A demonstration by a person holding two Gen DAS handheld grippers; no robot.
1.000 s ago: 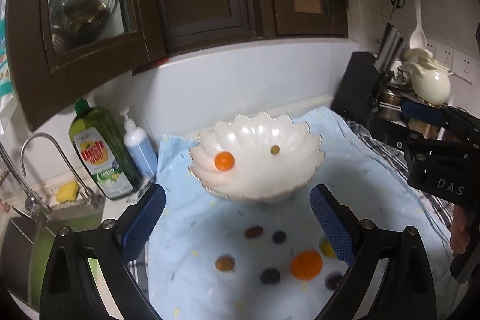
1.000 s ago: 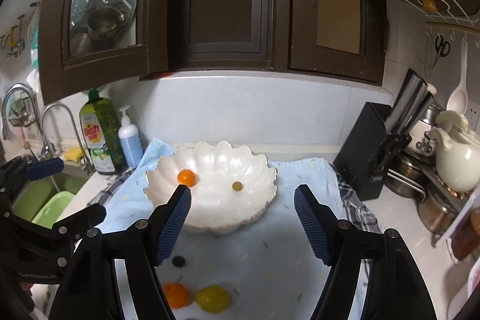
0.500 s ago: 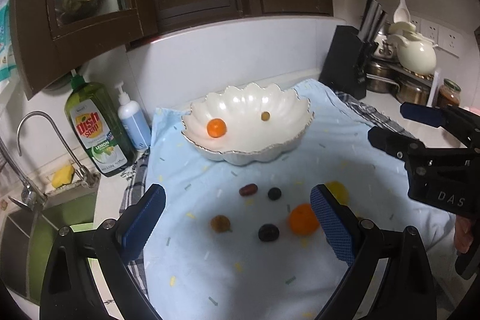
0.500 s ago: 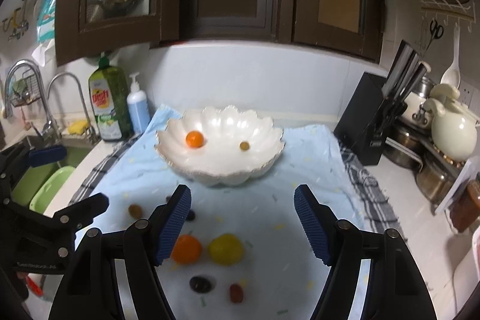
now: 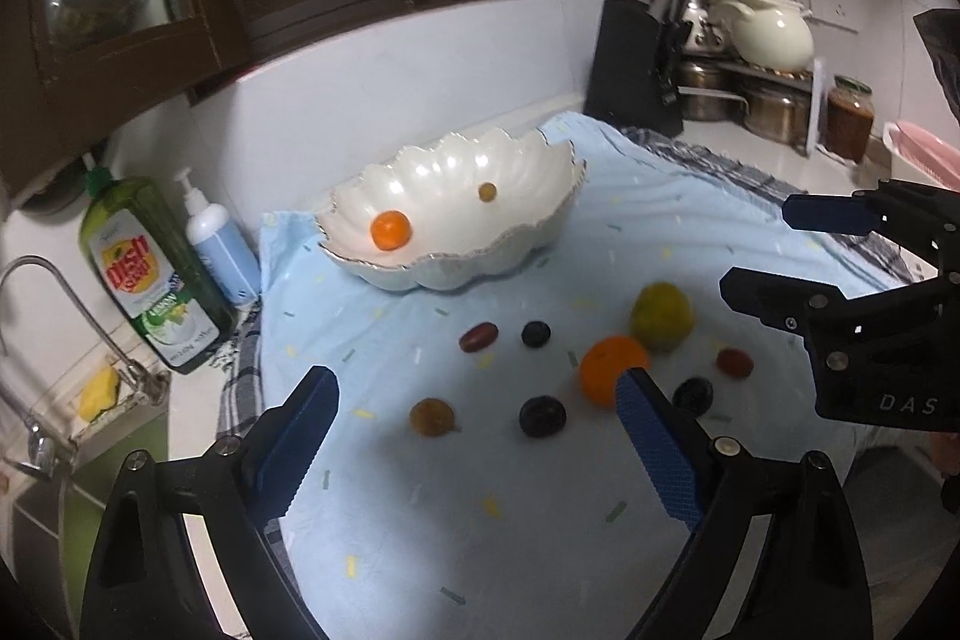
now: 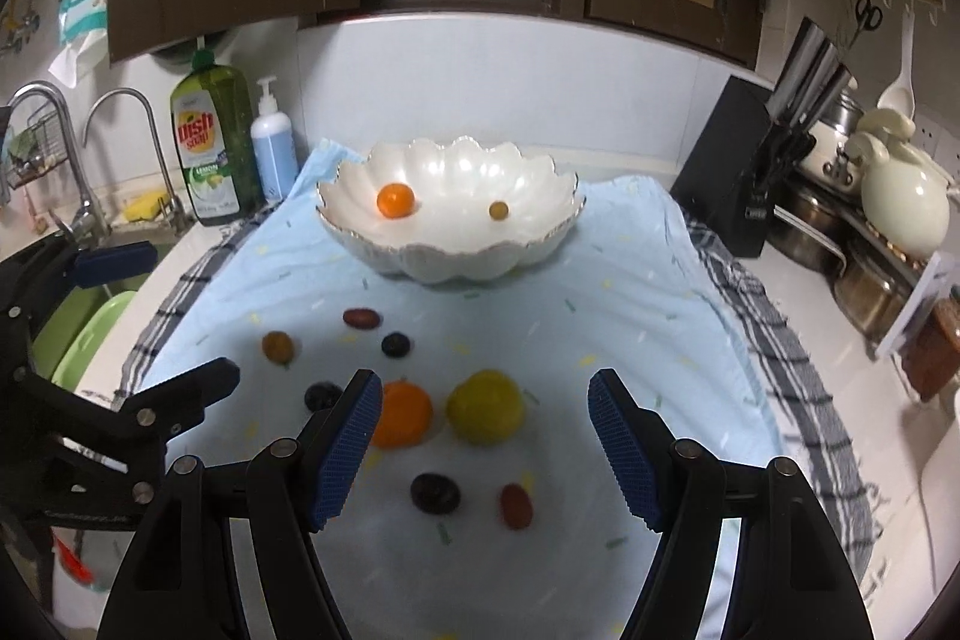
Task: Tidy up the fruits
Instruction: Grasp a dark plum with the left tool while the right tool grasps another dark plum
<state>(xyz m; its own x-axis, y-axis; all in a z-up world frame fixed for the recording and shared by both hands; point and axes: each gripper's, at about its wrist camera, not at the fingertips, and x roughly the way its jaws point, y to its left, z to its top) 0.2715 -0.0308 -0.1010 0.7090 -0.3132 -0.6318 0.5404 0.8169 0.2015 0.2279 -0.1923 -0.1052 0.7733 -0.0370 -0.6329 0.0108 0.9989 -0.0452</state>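
A white scalloped bowl (image 5: 528, 232) (image 6: 456, 268) stands at the back of a pale blue cloth (image 5: 420, 520) and holds a small orange fruit (image 5: 390, 230) and a brownish grape (image 5: 487, 192). An orange (image 5: 612, 367) (image 6: 402, 412), a yellow-green fruit (image 5: 660, 316) (image 6: 485, 415) and several grapes, dark, red and brown, lie loose in front of the bowl. My left gripper (image 5: 474, 418) hovers over the brown grape (image 5: 431, 417) and a dark grape (image 5: 542, 416); its jaws are closing with nothing pressed between them. My right gripper (image 6: 485, 394) stands open above the yellow-green fruit.
A green dish soap bottle (image 5: 150, 280), a pump bottle (image 5: 213, 244) and a sink with a tap (image 5: 60, 316) are to the left. At the right stand a black knife block (image 6: 726, 178), a cream kettle (image 6: 900, 196), pots and a jar. A checked towel (image 6: 774, 340) lies under the cloth.
Both grippers have come down toward the cloth, so the loose fruits now sit higher and larger in each view. The left view has rolled, and its jaws stand slightly narrower.
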